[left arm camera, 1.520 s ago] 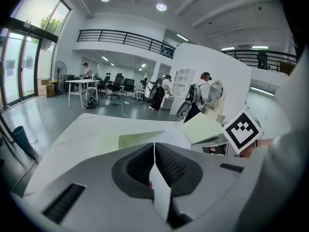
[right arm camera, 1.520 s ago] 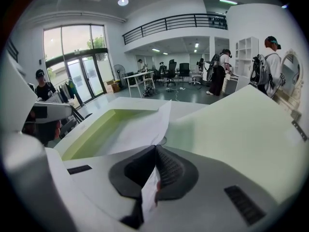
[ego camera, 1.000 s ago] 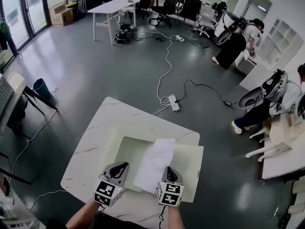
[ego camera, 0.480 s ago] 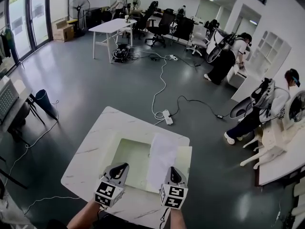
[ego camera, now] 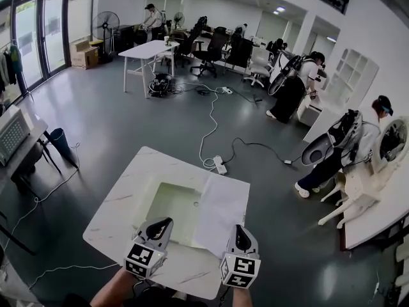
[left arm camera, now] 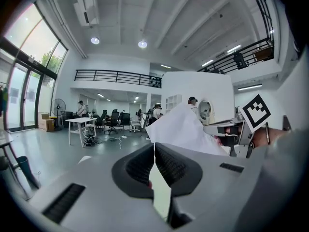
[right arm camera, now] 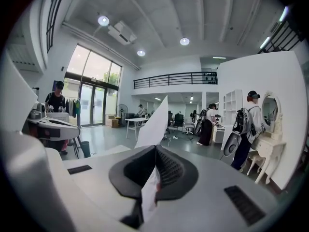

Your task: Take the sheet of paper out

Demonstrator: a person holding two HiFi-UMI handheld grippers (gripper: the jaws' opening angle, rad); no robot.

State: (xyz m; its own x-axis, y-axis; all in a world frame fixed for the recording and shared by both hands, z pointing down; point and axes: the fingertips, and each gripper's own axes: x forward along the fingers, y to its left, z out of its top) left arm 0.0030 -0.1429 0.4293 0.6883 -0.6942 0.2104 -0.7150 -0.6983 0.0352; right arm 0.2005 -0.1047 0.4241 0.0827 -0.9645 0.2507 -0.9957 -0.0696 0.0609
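Note:
A white sheet of paper [ego camera: 223, 211] hangs to the right of a pale green folder [ego camera: 169, 204] on the white marble table [ego camera: 124, 194]; its left edge still overlaps the folder's right side. My right gripper [ego camera: 241, 236] is shut on the sheet's near edge; in the right gripper view the sheet [right arm camera: 154, 122] rises from between the closed jaws [right arm camera: 155, 149]. My left gripper [ego camera: 160, 226] is shut on the folder's near edge, a pale green strip [left arm camera: 161, 197] showing below its closed jaws [left arm camera: 154, 146]. The left gripper view also shows the lifted sheet [left arm camera: 186, 129].
A power strip [ego camera: 219, 165] with cables lies on the grey floor beyond the table. People with white furniture [ego camera: 358, 190] stand to the right. A desk [ego camera: 16, 133] is at the left edge. A white table [ego camera: 150, 48] and office chairs stand far back.
The sheet has slid rightward, mostly out of the folder. My right gripper has moved right and nearer with it. Both grippers have risen, and the view has tilted up.

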